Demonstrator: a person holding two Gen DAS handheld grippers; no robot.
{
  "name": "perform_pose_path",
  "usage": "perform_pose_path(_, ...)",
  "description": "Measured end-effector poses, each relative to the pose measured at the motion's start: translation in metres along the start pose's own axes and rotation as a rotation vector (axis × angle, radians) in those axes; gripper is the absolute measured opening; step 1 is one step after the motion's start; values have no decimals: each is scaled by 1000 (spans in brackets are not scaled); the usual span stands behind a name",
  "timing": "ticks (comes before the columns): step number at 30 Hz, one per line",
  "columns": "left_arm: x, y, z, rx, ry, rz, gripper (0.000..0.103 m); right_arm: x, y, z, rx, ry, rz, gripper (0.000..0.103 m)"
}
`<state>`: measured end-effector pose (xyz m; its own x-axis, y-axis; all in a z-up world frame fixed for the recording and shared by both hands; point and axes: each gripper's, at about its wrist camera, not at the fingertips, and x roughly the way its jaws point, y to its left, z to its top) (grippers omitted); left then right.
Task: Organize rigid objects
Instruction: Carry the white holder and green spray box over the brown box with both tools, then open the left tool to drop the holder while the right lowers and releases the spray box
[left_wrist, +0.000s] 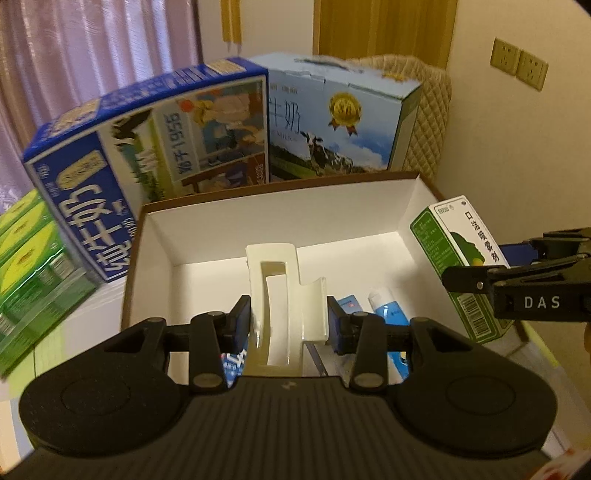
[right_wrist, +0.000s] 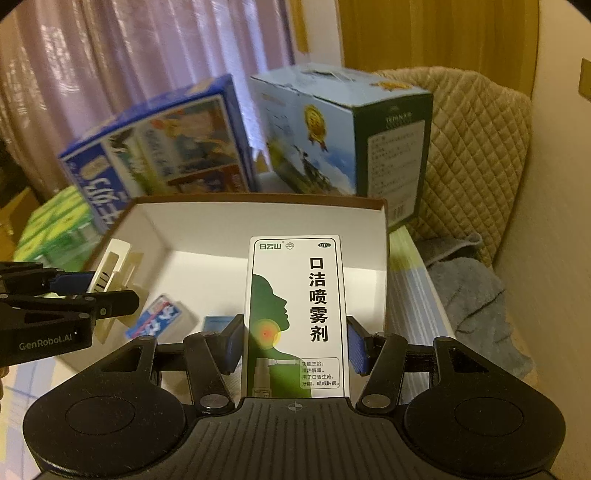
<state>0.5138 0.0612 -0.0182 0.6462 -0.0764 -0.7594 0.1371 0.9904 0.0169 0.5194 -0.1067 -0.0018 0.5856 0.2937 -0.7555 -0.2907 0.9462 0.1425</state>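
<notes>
Jaws of left gripper (left_wrist: 289, 320) pinch glossy cream plastic holder (left_wrist: 286, 295); right gripper (right_wrist: 295, 345) clamps white-green spray box (right_wrist: 295, 314).

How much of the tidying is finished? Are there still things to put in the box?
Partly done. A small blue-and-white box and a blue tube already lie in the white tray box. In hand: the left hand-held gripper holds a cream plastic clip, and the right hand-held gripper holds a green-and-white spray box, both over the tray. Those two remain to be set down. Whether more waits outside is unclear.
</notes>
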Motion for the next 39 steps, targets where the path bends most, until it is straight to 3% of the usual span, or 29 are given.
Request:
perform_pose_path(16, 92, 9, 28, 53, 76, 3, 36, 62, -13, 18, -11, 47, -76, 52)
perform_pose_path(18, 96, 10, 30, 51, 58, 18, 42, 66, -14, 19, -7, 45, -80, 52)
perform_pose_path(21, 99, 11, 32, 64, 50, 27, 49, 69, -14, 21, -8, 43, -90, 52)
perform_pose_path(29, 92, 22, 28, 27, 71, 28, 49, 72, -19, 26, 29, 0, -109, 53)
perform_pose_path(33, 80, 27, 24, -1, 73, 21, 49, 62, -17, 26, 30, -24, -88, 67)
perform_pose_path(39, 61, 25, 19, -16, 79, 13, 49, 43, -7, 19, 0, -29, -60, 69)
